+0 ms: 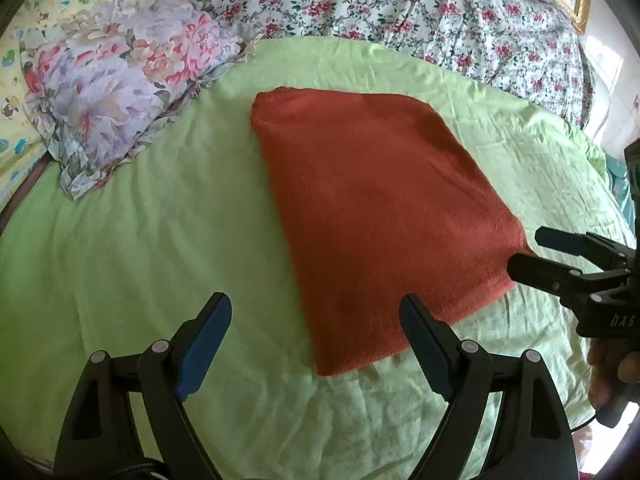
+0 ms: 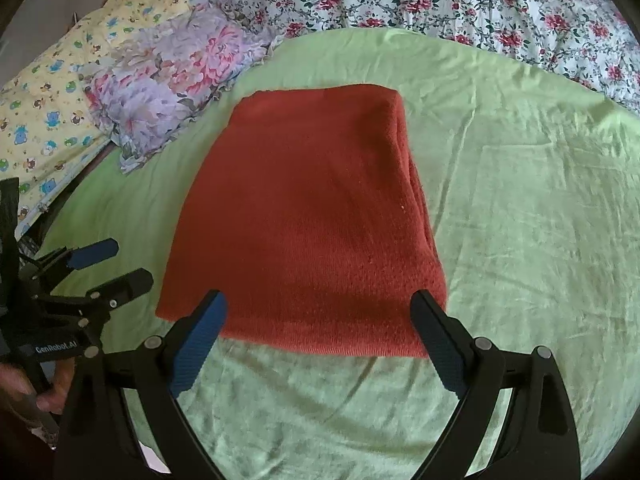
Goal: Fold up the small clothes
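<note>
A rust-red knitted garment (image 1: 372,216) lies folded into a neat rectangle on the light green sheet (image 1: 152,240). It also shows in the right wrist view (image 2: 304,216). My left gripper (image 1: 316,312) is open and empty, just off the garment's near left corner; it shows at the left of the right wrist view (image 2: 116,264). My right gripper (image 2: 320,308) is open and empty, its jaws standing either side of the garment's near edge; it shows at the right of the left wrist view (image 1: 528,248).
A floral lilac pillow (image 1: 116,96) lies at the far left on the sheet (image 2: 520,200). A rose-print quilt (image 1: 400,8) runs along the back. A yellow cartoon-print cloth (image 2: 52,100) lies left of the pillow (image 2: 168,80).
</note>
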Demonstrator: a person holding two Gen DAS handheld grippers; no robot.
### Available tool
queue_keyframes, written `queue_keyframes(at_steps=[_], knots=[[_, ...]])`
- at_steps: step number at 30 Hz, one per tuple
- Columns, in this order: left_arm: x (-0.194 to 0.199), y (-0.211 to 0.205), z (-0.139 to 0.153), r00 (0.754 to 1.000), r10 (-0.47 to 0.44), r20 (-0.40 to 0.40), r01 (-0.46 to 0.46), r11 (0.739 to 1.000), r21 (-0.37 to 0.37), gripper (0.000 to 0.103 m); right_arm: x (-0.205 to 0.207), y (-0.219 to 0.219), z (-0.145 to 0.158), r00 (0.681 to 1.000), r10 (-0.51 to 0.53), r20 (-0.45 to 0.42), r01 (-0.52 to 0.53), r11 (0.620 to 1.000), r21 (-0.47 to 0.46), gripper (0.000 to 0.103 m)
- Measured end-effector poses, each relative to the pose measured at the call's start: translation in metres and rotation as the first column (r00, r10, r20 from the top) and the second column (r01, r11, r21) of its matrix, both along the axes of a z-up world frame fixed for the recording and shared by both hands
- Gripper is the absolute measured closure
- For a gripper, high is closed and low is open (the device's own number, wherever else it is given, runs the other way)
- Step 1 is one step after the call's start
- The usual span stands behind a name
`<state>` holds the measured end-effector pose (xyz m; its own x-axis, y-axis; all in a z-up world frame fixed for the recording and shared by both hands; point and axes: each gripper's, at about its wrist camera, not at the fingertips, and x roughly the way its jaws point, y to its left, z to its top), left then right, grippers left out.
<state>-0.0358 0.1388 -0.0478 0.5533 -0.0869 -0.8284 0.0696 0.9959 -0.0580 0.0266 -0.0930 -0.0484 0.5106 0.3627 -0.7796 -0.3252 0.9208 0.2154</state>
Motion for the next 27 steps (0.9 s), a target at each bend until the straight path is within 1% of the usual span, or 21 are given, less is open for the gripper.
queue_keyframes(at_steps=[12, 27], knots=[[0.0, 0.003, -0.003, 0.999, 0.039, -0.019, -0.039, 0.999, 0.02, 0.016, 0.008, 0.002, -0.003, 0.999, 0.026, -0.025, -0.026, 1.0, 0.008, 0.01], [0.004, 0.002, -0.005, 0.999, 0.041, -0.029, -0.04, 0.999, 0.022, 0.016, 0.011, 0.004, -0.005, 0.999, 0.031, -0.035, -0.031, 0.999, 0.013, 0.01]])
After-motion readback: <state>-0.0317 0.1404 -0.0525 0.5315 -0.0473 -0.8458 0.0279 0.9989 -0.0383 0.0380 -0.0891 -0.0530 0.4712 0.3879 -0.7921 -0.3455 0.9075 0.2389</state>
